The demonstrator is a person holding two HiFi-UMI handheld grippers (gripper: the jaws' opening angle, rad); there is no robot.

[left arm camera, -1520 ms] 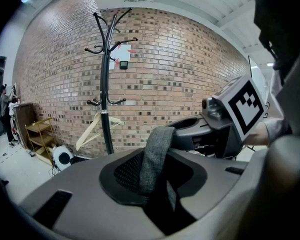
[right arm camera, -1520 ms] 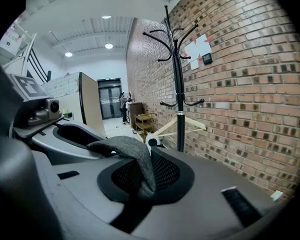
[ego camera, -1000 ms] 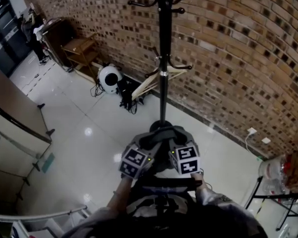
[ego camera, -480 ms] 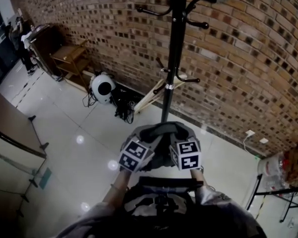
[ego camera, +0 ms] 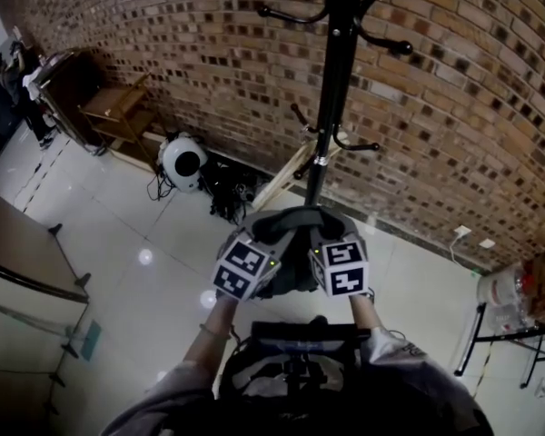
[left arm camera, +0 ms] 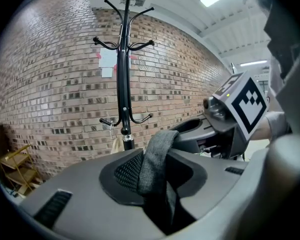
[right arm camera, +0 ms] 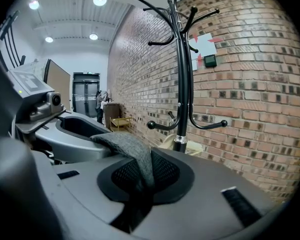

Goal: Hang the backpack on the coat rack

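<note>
Backpack facing the coat rack.
We pinch its grey woven strap in left gripper and right gripper.

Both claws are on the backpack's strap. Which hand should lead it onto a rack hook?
Right, probably. The right claw and the left claw both grip the grey strap. In the head view, though, the right one lines up with the pole of the coat rack, while the left sits off to its side.
</note>
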